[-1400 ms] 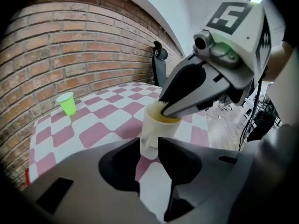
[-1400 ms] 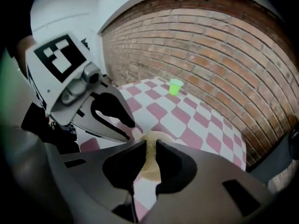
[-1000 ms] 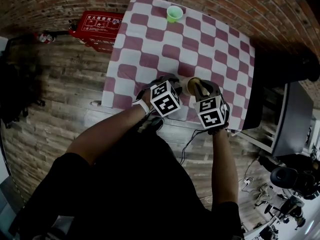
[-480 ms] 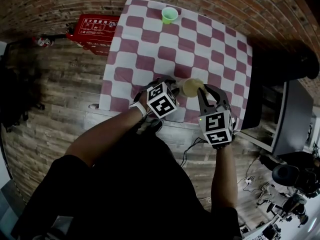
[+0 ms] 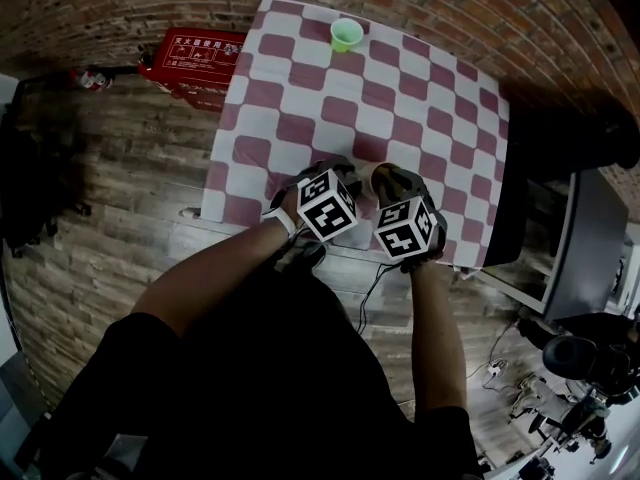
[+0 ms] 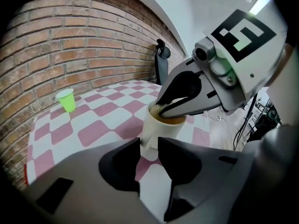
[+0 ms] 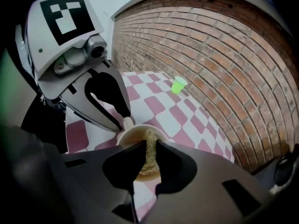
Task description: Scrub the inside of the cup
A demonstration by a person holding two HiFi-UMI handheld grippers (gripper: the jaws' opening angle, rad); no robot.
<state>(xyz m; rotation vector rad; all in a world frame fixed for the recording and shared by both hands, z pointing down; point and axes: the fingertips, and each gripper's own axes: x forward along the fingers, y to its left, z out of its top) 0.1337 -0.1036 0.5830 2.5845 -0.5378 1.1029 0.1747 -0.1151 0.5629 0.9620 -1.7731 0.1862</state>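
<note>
Cup: white (image 6: 158,125), upright on the checked tablecloth (image 5: 300,93) near its front edge, between both grippers
Scouring pad: yellowish (image 7: 149,136), pushed down inside the cup
Right gripper: (image 7: 150,144) jaws almost together, pinching the scouring pad
Left gripper: (image 6: 148,143) jaws narrowed, clamped on the cup's lower side
Green cup: (image 5: 346,33) at the far edge, well apart

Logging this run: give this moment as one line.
left gripper: shut on cup | right gripper: shut on scrub pad | scrub pad: inside cup
</note>
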